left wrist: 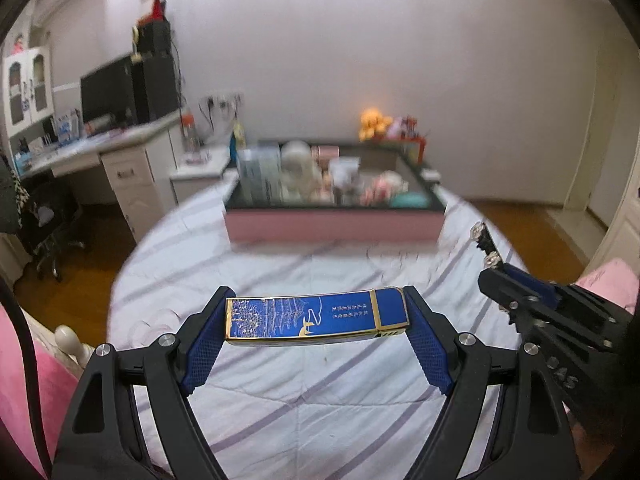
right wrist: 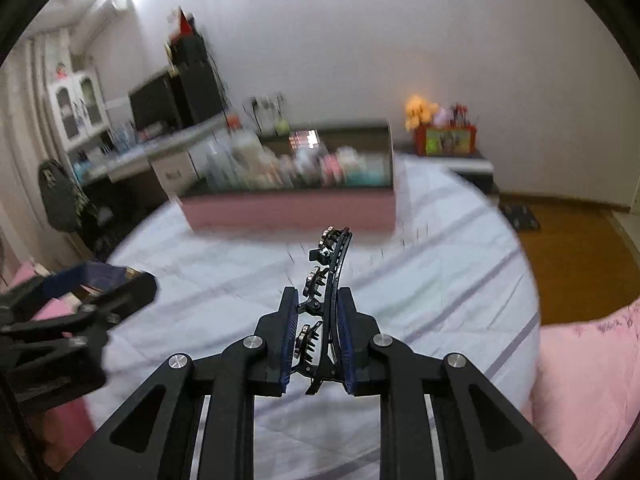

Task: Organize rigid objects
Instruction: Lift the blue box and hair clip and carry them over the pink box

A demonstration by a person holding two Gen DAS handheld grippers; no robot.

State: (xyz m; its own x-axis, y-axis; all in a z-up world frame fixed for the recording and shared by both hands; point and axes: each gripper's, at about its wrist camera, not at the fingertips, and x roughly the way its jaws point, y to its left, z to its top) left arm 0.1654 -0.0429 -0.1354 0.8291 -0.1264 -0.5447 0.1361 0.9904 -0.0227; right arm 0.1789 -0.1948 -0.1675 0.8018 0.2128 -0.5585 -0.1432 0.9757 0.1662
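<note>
My left gripper [left wrist: 316, 312] is shut on a flat blue box with gold trim [left wrist: 316, 318], held crosswise above the striped bed sheet. My right gripper [right wrist: 318, 300] is shut on a black hair clip with metal studs [right wrist: 326, 276], which sticks forward out of the jaws. The right gripper with the clip also shows at the right of the left wrist view [left wrist: 532, 304]. The left gripper with the blue box shows at the left of the right wrist view [right wrist: 92, 280]. A pink storage box [left wrist: 334, 224] filled with several bottles and small items stands on the bed ahead.
The bed with the white striped sheet [left wrist: 280, 400] is under both grippers. A pink pillow [right wrist: 592, 380] lies at the right. A white desk with a monitor [left wrist: 116, 92] stands at the left. Wooden floor [right wrist: 580, 264] lies beyond the bed's right edge.
</note>
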